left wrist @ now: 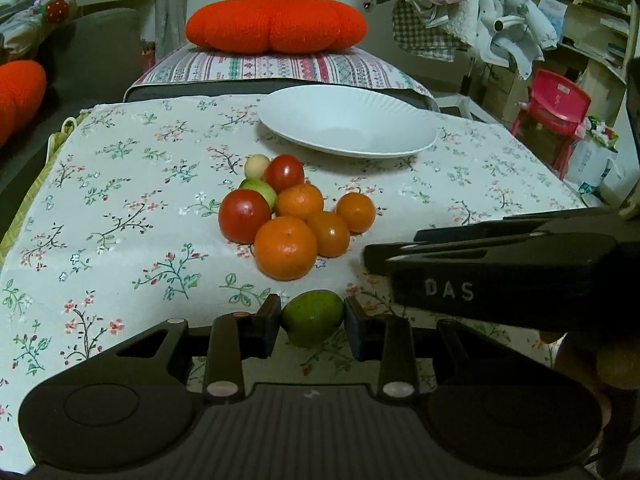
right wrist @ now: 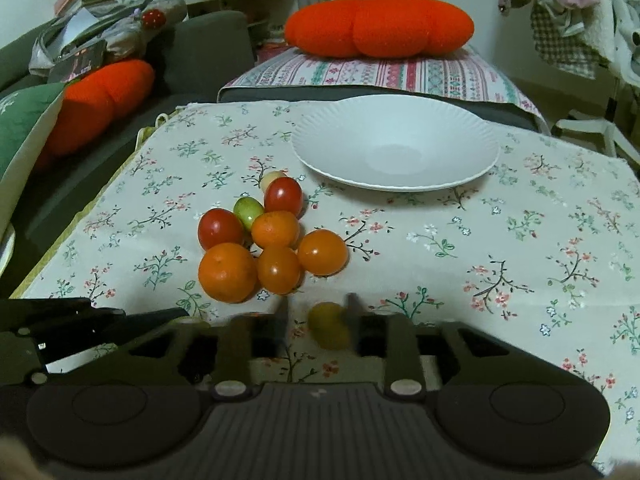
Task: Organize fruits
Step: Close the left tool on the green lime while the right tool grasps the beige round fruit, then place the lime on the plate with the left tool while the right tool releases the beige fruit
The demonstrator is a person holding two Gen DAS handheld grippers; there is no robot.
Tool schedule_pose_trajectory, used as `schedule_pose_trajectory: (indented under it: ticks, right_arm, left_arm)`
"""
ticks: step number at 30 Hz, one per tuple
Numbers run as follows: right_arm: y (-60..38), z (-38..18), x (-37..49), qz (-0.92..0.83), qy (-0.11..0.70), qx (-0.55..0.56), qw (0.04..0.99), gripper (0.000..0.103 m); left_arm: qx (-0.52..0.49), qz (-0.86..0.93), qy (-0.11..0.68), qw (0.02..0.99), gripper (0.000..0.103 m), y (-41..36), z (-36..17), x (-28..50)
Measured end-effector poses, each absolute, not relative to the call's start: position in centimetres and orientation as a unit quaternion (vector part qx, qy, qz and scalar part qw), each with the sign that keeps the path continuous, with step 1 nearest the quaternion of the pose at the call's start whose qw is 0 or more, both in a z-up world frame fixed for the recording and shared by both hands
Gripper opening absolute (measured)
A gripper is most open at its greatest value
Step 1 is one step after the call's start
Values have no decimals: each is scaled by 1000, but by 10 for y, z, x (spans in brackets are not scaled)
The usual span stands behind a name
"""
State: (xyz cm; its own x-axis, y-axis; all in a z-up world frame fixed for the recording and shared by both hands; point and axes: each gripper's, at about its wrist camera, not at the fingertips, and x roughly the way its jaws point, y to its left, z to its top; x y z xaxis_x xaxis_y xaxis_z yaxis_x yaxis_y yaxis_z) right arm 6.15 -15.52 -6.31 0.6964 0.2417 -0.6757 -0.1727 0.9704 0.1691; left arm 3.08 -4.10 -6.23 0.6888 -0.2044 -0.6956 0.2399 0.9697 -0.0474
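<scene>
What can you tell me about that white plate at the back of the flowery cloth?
The white plate is round and shallow, with a finely ribbed rim and a smooth sunken centre; it looks like glazed ceramic. It lies flat on the floral tablecloth, beyond the pile of fruit, apart from it. Nothing lies in it, and neither gripper touches it.

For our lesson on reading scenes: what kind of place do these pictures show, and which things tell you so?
Probably a lived-in home room, a living room or bedroom. Clues: a floral tablecloth under a white plate, persimmon-shaped orange cushions on grey upholstered seating, and clothes hanging beside cluttered shelves.
</scene>
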Motion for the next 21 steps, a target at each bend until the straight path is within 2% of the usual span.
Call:
schedule_pose_trajectory:
  ticks: [3, 5, 6, 21]
  right_arm:
    - [-150, -70, 64, 118, 380, 37, 917, 39]
    - [-148, -75, 67, 121, 389, 35, 913, 23]
    - [-147, -76, 68, 117, 393, 29, 912, 21]
    - [-177, -47, 67, 102, 347, 80, 929, 21]
  left_arm:
    - [28, -119, 381, 917, 13, -41, -64, 30]
    - [29, -115, 385, 915, 13, -40, -66, 30]
    - [28, -113, 386, 915, 13, -38, -66, 30]
    - [31, -120, 326, 937, 13, -33, -35, 51]
